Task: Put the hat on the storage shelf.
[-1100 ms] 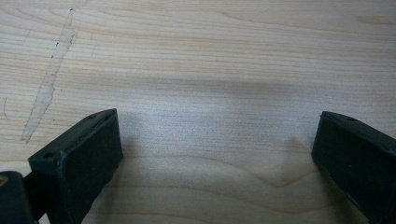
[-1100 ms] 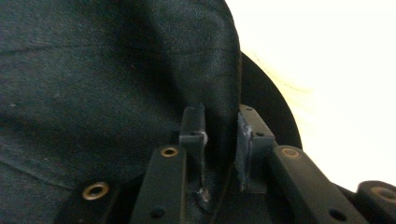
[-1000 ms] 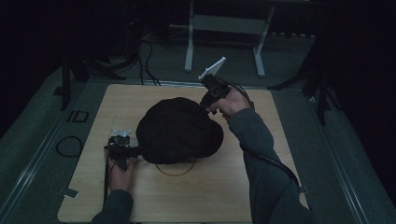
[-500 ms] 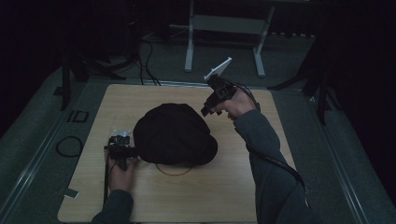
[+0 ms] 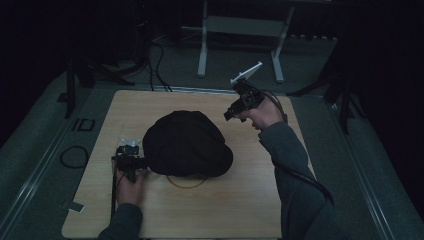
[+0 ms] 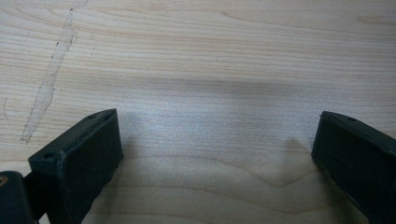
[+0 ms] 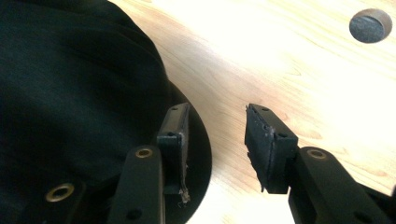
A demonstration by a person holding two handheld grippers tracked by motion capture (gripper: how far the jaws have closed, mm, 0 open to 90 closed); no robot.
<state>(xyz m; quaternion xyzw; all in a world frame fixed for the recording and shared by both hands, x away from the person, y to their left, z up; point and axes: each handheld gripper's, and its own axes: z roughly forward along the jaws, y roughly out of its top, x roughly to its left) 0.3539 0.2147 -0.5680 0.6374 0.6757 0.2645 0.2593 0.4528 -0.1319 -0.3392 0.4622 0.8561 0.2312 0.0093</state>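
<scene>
A black cloth (image 5: 187, 145) lies in a rounded heap in the middle of the wooden table (image 5: 250, 210). A thin ring (image 5: 187, 184) peeks out under its near edge. My left gripper (image 5: 131, 162) rests low at the cloth's left edge. Its own view looks down on bare wood, and the gripper (image 6: 215, 140) is wide open with nothing between its jaws. My right gripper (image 5: 229, 116) hangs in the air, up and to the right of the heap and apart from it. It is open (image 7: 217, 126) and holds nothing, with the black cloth (image 7: 79, 93) just to its left.
A round hole (image 7: 370, 25) sits in the tabletop beyond the right gripper. A white metal frame (image 5: 240, 30) and cables (image 5: 155, 60) stand on the dark floor past the far edge. A coiled cable (image 5: 75, 156) lies left of the table.
The right gripper let go of the cloth's far right edge and rose away to the right. The cloth settled lower and a little leftward. The left gripper stayed put.
</scene>
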